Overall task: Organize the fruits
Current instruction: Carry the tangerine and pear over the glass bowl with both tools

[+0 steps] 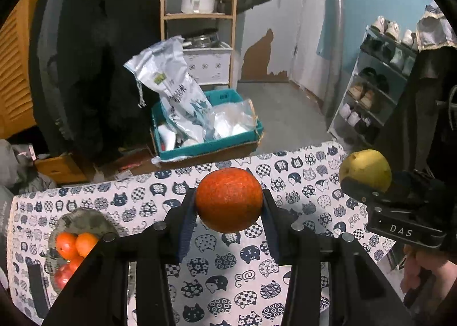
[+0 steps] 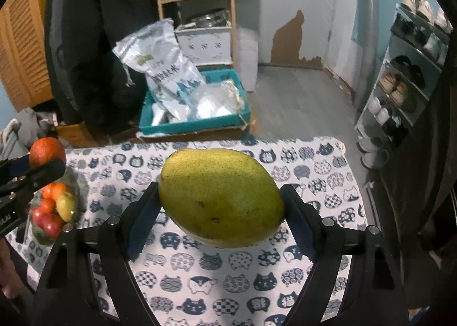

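My left gripper (image 1: 228, 203) is shut on an orange (image 1: 228, 199) and holds it above the cat-print tablecloth (image 1: 285, 263). My right gripper (image 2: 221, 206) is shut on a yellow-green pear (image 2: 221, 197), also held above the cloth. In the left wrist view the pear (image 1: 365, 170) and right gripper show at the right edge. In the right wrist view the orange (image 2: 47, 152) shows at the left edge. A glass bowl (image 1: 82, 221) at the table's left holds oranges (image 1: 77, 243) and red fruit (image 1: 64, 274); it also shows in the right wrist view (image 2: 74, 183) with a pear inside.
Beyond the table's far edge a teal box (image 1: 211, 143) with bags sits on the floor. A wooden shelf (image 1: 200, 16) stands behind it, a dark coat (image 1: 91, 54) hangs at left, and a shoe rack (image 1: 377, 83) stands at right.
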